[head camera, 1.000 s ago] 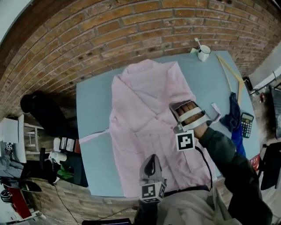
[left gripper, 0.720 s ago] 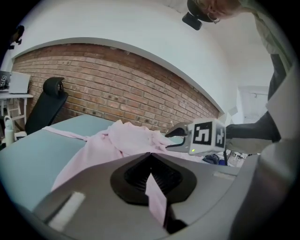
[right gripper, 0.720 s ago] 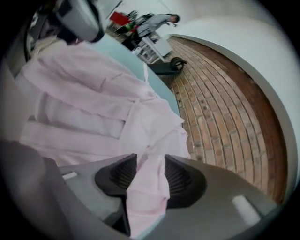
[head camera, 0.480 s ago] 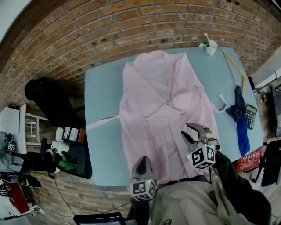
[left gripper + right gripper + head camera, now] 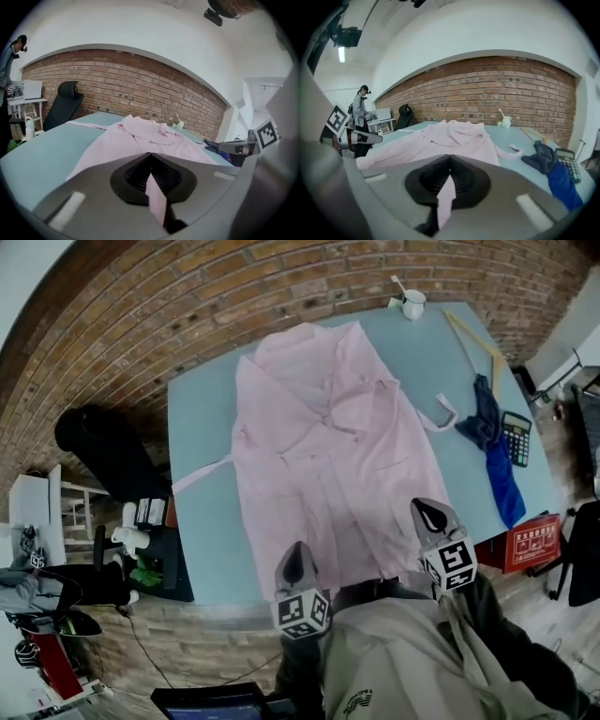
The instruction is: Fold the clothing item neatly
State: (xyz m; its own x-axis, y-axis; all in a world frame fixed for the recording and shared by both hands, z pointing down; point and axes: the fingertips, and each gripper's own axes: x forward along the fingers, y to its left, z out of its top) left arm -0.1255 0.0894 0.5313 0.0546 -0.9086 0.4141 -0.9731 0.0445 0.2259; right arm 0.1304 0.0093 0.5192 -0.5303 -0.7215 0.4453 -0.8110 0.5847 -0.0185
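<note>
Garment point(image 5: 328, 446), one, pink, on table point(image 5: 202, 427); gripper views alone show its near-edge hem pinched in left gripper point(image 5: 150, 157) and right gripper point(image 5: 450, 159).

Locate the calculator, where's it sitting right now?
In the head view, the calculator lies at the right edge of the table, just right of the blue cloth and well clear of the pink garment.

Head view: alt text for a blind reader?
The left gripper and right gripper are shut on the near hem of a pink robe spread on a blue table, the right having just closed. A mug, calculator and cloth lie at its right.
</note>
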